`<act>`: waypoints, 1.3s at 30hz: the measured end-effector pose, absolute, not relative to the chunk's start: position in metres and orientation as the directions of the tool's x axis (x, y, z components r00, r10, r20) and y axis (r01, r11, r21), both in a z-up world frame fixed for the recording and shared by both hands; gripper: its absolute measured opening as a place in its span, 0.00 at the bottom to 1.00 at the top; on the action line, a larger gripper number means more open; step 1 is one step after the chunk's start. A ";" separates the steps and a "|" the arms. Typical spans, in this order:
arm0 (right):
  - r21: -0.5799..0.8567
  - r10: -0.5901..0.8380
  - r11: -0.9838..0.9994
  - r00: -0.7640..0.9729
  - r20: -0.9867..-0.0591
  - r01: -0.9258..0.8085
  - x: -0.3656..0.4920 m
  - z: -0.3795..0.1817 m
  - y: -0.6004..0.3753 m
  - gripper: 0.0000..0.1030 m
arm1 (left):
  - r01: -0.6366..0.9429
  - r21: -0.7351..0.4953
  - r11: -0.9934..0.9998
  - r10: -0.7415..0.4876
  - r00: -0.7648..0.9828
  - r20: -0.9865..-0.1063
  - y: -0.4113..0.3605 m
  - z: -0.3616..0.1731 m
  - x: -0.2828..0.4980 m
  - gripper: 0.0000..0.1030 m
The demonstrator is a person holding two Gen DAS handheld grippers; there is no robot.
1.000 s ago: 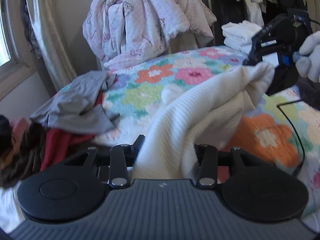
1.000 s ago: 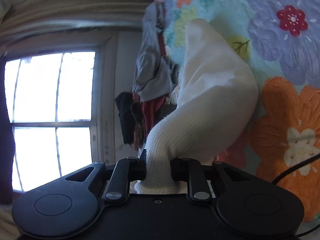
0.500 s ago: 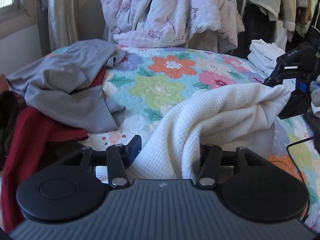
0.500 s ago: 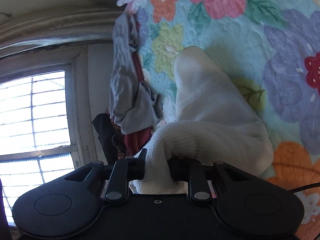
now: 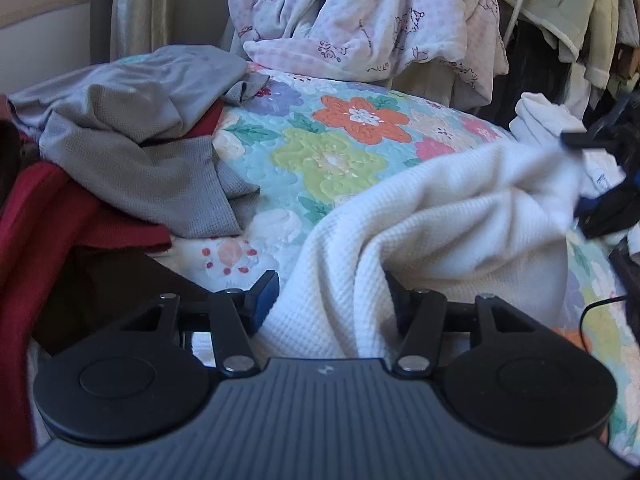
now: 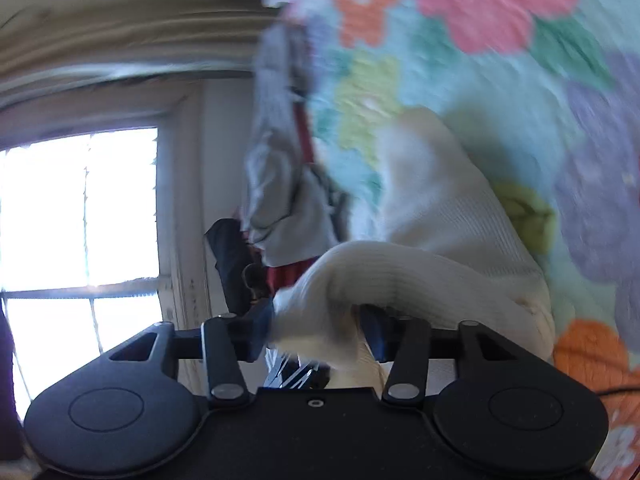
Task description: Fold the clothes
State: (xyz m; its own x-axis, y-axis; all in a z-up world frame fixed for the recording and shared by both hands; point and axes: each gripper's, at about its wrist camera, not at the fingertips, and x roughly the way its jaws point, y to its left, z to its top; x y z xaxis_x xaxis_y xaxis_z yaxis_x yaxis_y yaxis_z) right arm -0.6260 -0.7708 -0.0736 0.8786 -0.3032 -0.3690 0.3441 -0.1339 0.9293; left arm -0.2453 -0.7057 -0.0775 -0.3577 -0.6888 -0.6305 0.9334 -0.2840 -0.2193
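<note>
White waffle-knit garment [image 5: 432,240] lying on floral quilt [image 5: 332,152]; left gripper [image 5: 332,300] opening, cloth between its jaws. Right gripper [image 6: 316,328] opening too, cloth apparently slipping loose; view blurred.

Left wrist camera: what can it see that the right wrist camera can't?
Only the left wrist view shows the pink patterned blanket, hanging clothes and a folded white stack. Only the right wrist view shows the bright window. Both show the white waffle garment, grey clothes and flowery quilt. The garment lies between each hand-held gripper's opening jaws: left, right.
</note>
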 end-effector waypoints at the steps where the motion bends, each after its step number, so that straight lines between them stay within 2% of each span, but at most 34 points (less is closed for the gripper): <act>1: 0.926 -0.319 -0.078 0.871 -0.374 0.369 -0.625 -0.065 -0.768 0.54 | 0.935 -0.209 -0.287 -0.693 -0.353 -0.629 -0.706 -0.076 -0.246 0.51; 3: 0.894 -0.344 0.052 0.848 -0.402 0.445 -0.620 -0.046 -0.762 0.54 | 0.935 -0.210 -0.287 -0.702 -0.354 -0.618 -0.706 -0.073 -0.245 0.51; 5: 0.796 -0.383 0.224 0.802 -0.459 0.562 -0.608 -0.022 -0.751 0.54 | 0.932 -0.222 -0.287 -0.706 -0.363 -0.608 -0.706 -0.071 -0.245 0.51; 7: 0.595 -0.437 0.399 0.715 -0.546 0.698 -0.587 -0.001 -0.734 0.54 | 0.931 -0.224 -0.288 -0.709 -0.365 -0.603 -0.706 -0.069 -0.245 0.51; 9: 0.317 -0.504 0.552 0.612 -0.610 0.771 -0.557 0.012 -0.715 0.54 | 0.930 -0.225 -0.290 -0.712 -0.367 -0.599 -0.705 -0.068 -0.246 0.51; 11: 0.062 -0.549 0.665 0.543 -0.635 0.744 -0.527 0.015 -0.695 0.53 | 0.929 -0.227 -0.291 -0.714 -0.369 -0.595 -0.704 -0.067 -0.247 0.51; 13: -0.099 -0.582 0.710 0.502 -0.640 0.697 -0.503 0.011 -0.681 0.53 | 0.930 -0.226 -0.289 -0.718 -0.367 -0.592 -0.703 -0.065 -0.246 0.51; 17: -0.274 -0.625 0.743 0.488 -0.609 0.610 -0.473 0.007 -0.660 0.51 | 0.936 -0.227 -0.269 -0.737 -0.351 -0.577 -0.698 -0.059 -0.239 0.51; 19: -0.327 -0.625 0.758 0.485 -0.612 0.564 -0.463 0.006 -0.653 0.51 | 0.929 -0.236 -0.283 -0.761 -0.368 -0.535 -0.690 -0.049 -0.231 0.51; 22: -0.378 -0.628 0.759 0.445 -0.638 0.529 -0.454 0.001 -0.662 0.49 | 0.912 -0.264 -0.314 -0.774 -0.406 -0.486 -0.680 -0.035 -0.223 0.51; 24: -0.368 -0.645 0.731 0.406 -0.648 0.575 -0.457 -0.004 -0.678 0.49 | 0.907 -0.272 -0.322 -0.770 -0.418 -0.482 -0.676 -0.031 -0.223 0.51; 28: -0.206 -0.626 0.654 0.369 -0.687 0.727 -0.479 -0.014 -0.717 0.49 | 0.900 -0.278 -0.335 -0.740 -0.434 -0.514 -0.668 -0.042 -0.239 0.52; 32: -0.045 -0.591 0.587 0.390 -0.706 0.808 -0.500 -0.021 -0.734 0.49 | 0.908 -0.216 -0.360 -0.716 -0.417 -0.560 -0.654 -0.054 -0.262 0.54; 36: -0.002 -0.576 0.561 0.389 -0.719 0.828 -0.512 -0.038 -0.735 0.49 | 0.912 -0.173 -0.373 -0.716 -0.401 -0.571 -0.647 -0.055 -0.279 0.68; 39: 0.015 -0.577 0.542 0.385 -0.720 0.840 -0.519 -0.049 -0.738 0.49 | 0.944 -0.105 -0.314 -0.722 -0.309 -0.619 -0.651 -0.064 -0.287 0.67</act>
State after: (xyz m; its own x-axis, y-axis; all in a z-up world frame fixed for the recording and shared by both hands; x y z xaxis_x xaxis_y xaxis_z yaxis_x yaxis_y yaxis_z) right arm -0.5191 -0.7379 -0.0493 0.3853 -0.5768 -0.7203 0.8403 0.5420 0.0155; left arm -0.2872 -0.6513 -0.0642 -0.3093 -0.7221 -0.6188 0.9436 -0.3141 -0.1051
